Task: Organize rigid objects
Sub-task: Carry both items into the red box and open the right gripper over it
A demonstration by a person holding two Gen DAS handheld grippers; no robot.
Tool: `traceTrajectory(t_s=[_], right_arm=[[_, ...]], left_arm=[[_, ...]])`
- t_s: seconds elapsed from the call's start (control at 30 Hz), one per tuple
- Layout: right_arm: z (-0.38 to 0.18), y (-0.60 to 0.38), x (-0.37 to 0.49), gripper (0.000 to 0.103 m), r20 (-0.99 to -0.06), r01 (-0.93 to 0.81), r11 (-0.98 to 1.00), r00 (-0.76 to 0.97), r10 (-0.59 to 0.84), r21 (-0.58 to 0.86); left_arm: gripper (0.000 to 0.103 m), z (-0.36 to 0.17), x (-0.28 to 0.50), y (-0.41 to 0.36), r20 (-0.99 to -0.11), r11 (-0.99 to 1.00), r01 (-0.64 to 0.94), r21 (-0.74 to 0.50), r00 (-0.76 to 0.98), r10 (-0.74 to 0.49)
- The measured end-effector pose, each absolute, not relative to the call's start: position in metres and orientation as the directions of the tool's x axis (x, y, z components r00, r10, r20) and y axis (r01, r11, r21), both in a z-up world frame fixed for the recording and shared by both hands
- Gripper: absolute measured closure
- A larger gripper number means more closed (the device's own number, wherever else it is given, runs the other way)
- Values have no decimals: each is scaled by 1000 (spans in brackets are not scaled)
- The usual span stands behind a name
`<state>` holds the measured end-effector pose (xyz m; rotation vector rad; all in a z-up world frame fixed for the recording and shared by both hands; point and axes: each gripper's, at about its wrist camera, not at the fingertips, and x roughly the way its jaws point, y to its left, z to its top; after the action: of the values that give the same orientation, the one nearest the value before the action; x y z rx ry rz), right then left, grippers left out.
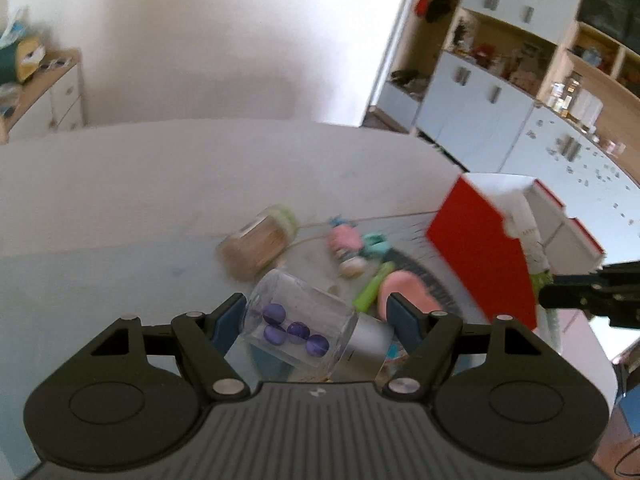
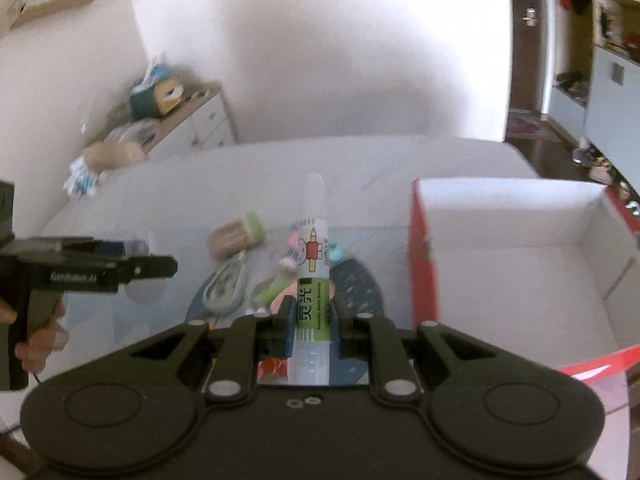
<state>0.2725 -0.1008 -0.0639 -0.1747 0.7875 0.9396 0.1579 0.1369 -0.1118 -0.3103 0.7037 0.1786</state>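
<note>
On the pale worktop (image 1: 120, 208) the biggest thing is the red box (image 2: 516, 248), open at the top with a white inside, standing at the right of the clutter. Beside it, at its left, a dark round mat (image 2: 356, 284) lies under a blurred heap of small pastel items (image 1: 356, 248) in pink, teal and green; I cannot tell what each one is. A jar with a pale green lid (image 1: 260, 240) lies on its side at the far left of the heap, packed with something tan. Near it in the right wrist view lies a clear teardrop-shaped dispenser (image 2: 224, 284).

The left gripper (image 1: 316, 312) has its jaws spread wide around a clear glass jar with a silver cap (image 1: 308, 328), which lies tilted between the blue pads with four purple beads (image 1: 294, 330) inside. Both pads appear to press on it, one on the glass wall, the other at the capped end. A hand (image 2: 40, 332) grips the handle of this tool, seen at the left edge of the right wrist view.

The right gripper (image 2: 312, 316) has its jaws pressed almost together, pinching a slim white glue tube with a green label (image 2: 314, 264) near its lower end. The tube points away along the fingers, its white tip reaching over the heap, just left of the red box.
</note>
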Motion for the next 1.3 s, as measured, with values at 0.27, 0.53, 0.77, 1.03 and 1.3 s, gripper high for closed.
traceTrajectory(t_s=[0.27,0.53,0.77,1.03,1.3], right_arm=[[-40,-135,295,87,-678,-686,700,419,604,200],[-36,-165,323,87,-703,-599,778,469,535,191],[-43,-180,368,87,-724,-548,823,506,469,150],[-76,-189,432,86,-779,-509,853,489,394,112],[-117,-183,481,87,-832,-493,868,456,314,57]], left_arm=[[27,-70,190,100,-620,966,-142,-218,784,-25],[26,-46,239,49,-614,981,11,-196,778,-132],[26,-38,298,3,-614,978,106,-182,765,-197],[26,-54,371,-39,-651,968,172,-183,716,-250],[26,-90,425,-77,-745,966,234,-109,624,-235]])
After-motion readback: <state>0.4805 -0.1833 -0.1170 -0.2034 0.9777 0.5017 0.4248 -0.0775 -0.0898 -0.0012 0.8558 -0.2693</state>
